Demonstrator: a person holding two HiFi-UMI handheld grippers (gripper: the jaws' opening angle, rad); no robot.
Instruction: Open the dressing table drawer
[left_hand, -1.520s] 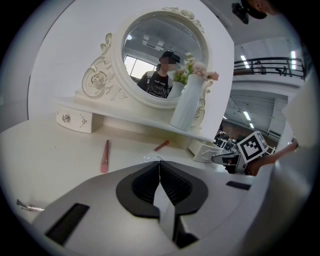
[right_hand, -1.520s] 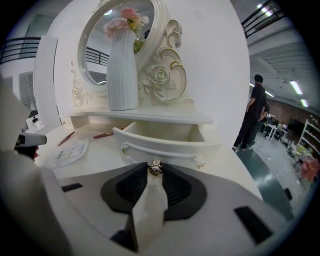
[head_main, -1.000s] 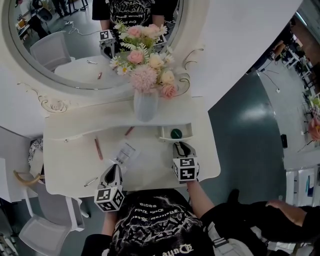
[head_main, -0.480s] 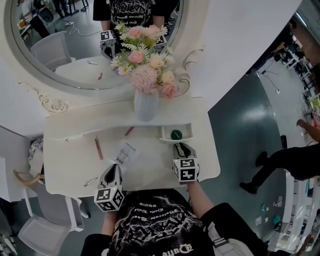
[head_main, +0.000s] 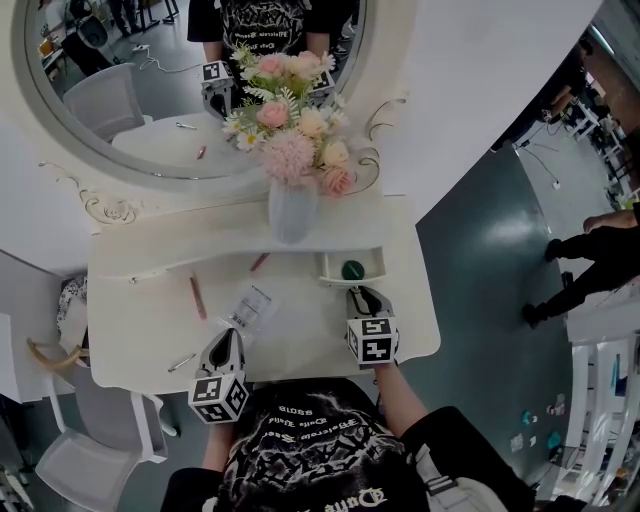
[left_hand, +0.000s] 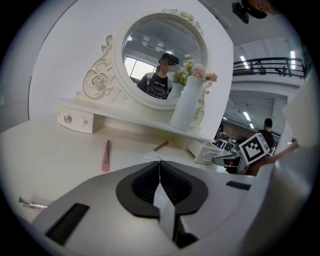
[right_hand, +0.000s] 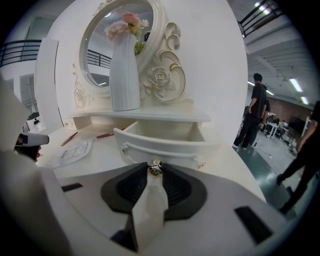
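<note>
On the white carved dressing table (head_main: 140, 330), small white right-hand drawer (right_hand: 165, 144) already well out beneath the shelf. Pull straight and level with the right gripper (right_hand: 155, 171) pinched on its tiny gold metal knob (right_hand: 155, 167) — leave the closed, empty left gripper (left_hand: 159, 163) aside.

The small cream-white drawer (right_hand: 160, 142) stands pulled out and level from under the right end of the low shelf (right_hand: 150, 116) of the dressing table (head_main: 150, 330), open at the top. Its front carries a raised moulding with gilt ends. Its little metal knob (right_hand: 155, 168) is pinched between the fingers of the right gripper (right_hand: 155, 170).
</note>
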